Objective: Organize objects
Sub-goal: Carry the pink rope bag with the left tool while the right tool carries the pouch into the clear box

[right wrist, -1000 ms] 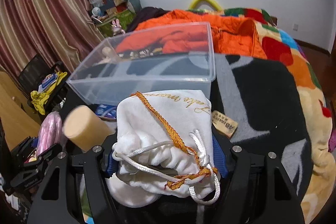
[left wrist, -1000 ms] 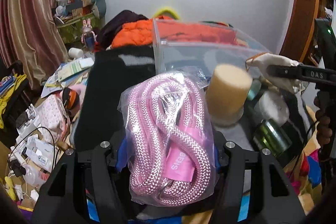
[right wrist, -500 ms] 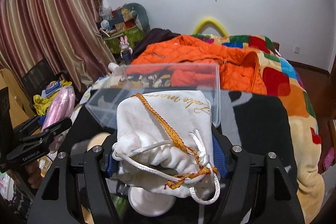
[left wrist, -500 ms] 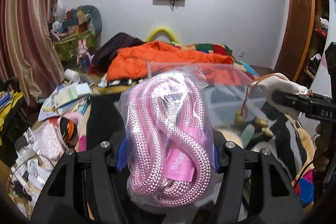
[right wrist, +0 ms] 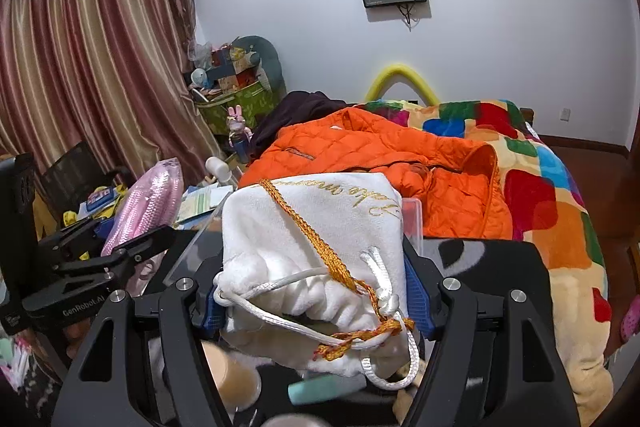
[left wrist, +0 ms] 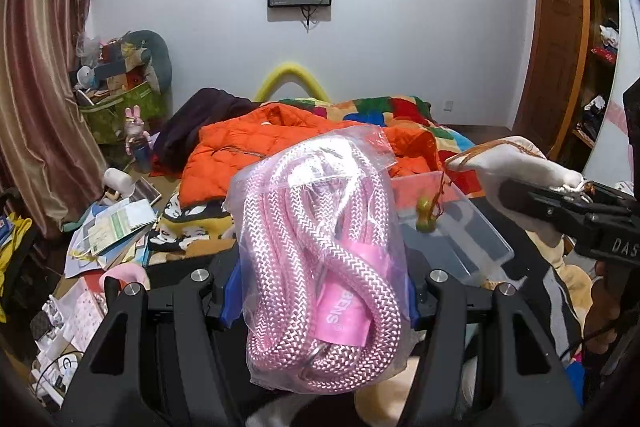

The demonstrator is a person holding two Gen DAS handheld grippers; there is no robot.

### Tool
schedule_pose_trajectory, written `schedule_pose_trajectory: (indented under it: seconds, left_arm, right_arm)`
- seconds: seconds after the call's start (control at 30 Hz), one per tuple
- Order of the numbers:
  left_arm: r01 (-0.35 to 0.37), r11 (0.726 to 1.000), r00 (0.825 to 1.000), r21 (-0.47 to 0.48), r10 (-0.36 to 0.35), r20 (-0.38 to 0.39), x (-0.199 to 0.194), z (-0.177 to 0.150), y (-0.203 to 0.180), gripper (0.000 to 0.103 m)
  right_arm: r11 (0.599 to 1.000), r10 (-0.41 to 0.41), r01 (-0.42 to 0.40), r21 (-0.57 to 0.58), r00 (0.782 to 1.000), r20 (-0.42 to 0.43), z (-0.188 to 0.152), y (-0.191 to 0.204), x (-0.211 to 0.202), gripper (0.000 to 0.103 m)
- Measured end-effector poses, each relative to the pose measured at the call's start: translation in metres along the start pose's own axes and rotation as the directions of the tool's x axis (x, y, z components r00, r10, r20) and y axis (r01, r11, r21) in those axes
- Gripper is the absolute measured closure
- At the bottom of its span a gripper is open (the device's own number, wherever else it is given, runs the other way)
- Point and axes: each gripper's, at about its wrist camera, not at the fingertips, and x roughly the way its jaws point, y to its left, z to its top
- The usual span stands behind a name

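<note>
Between the fingers of the left gripper (left wrist: 322, 283), a clear bag of pink rope (left wrist: 320, 247) is pinched, held above and in front of the clear plastic bin (left wrist: 456, 227). Right gripper (right wrist: 316, 301) clamps a white drawstring pouch (right wrist: 312, 247), raised just before the bin's rim (right wrist: 412, 223). Beyond the bin lies an orange jacket (right wrist: 384, 155) on the patchwork blanket (right wrist: 560, 195).
</note>
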Motion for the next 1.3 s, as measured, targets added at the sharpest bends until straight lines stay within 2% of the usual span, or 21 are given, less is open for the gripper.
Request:
schedule_pose_trajectory:
  seconds: [0.13, 0.5, 0.93, 1.17, 1.3]
  left_arm:
    - [-0.026, 0.999, 0.999, 0.03, 0.027, -0.028, 0.027, 0.005, -0.004, 0.043]
    - [0.007, 0.999, 0.989, 0.042, -0.001, -0.15, 0.085, -0.014, -0.004, 0.043]
    - [0.027, 0.994, 0.977, 0.104, -0.004, -0.214, 0.105, -0.023, -0.015, 0.042]
    - [0.037, 0.994, 0.973, 0.104, -0.011, -0.232, 0.105, -0.021, -0.017, 0.04]
    - [0.041, 0.995, 0.972, 0.095, -0.017, -0.235, 0.104, -0.021, -0.016, 0.039]
  right_arm:
    - [1.0, -0.009, 0.009, 0.005, 0.999, -0.036, -0.001, -0.003, 0.025, 0.036]
    - [0.999, -0.033, 0.029, -0.026, 0.985, -0.172, -0.022, -0.009, 0.082, 0.036]
    - [0.992, -0.101, 0.08, -0.096, 0.965, -0.241, -0.03, -0.003, 0.104, 0.036]
    - [0.989, -0.125, 0.098, -0.112, 0.955, -0.269, -0.034, -0.005, 0.105, 0.033]
    - [0.99, -0.112, 0.082, -0.114, 0.952, -0.285, -0.035, -0.005, 0.104, 0.033]
